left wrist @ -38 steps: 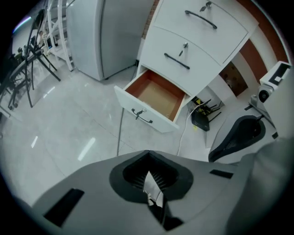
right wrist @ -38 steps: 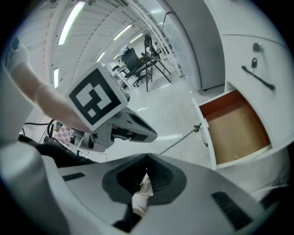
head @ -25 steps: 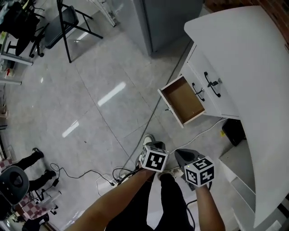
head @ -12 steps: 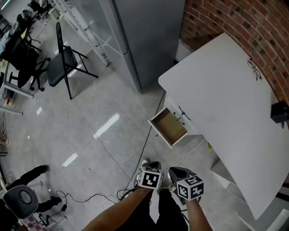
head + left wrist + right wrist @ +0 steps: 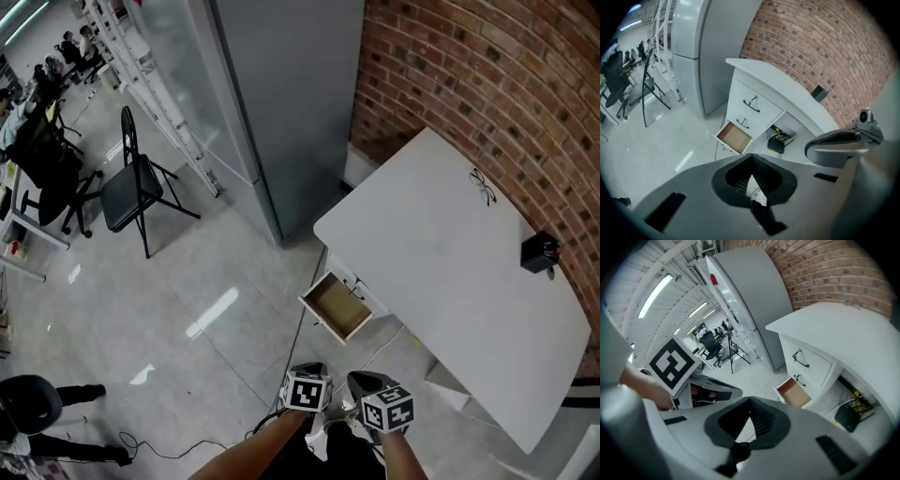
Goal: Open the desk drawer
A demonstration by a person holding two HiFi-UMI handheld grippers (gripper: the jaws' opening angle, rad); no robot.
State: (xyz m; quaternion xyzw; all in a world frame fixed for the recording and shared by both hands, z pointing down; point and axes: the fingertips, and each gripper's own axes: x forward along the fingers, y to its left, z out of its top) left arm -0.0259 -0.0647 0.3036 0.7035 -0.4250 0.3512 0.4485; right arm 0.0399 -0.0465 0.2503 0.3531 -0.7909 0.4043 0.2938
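While the head view looks steeply down, the small white desk drawer with a bare brown wooden inside stands pulled out from the near left end of the white desk, open over the pale grey tiled floor. Both tools sit low at the near edge, well apart from that drawer: the left gripper and the right gripper side by side, each with its marker cube on top. On the desk top lie a pair of thin-framed glasses and, further right, a small black box. A red brick wall runs behind the desk, a tall grey cabinet stands to its left, and a black folding chair is far off on the left. Over to the left gripper view: the fingers are pressed together at the tips, with nothing pinched between them. Past them the open drawer shows as the lower of two; the closed white upper drawer with a black handle sits right above it, and a flat black device with cables lies under the desk to the right. Now the right gripper view: those fingers also meet at the tips and hold nothing. The open drawer lies beyond them to the right, again well away, and the left gripper's cube shows at the left.
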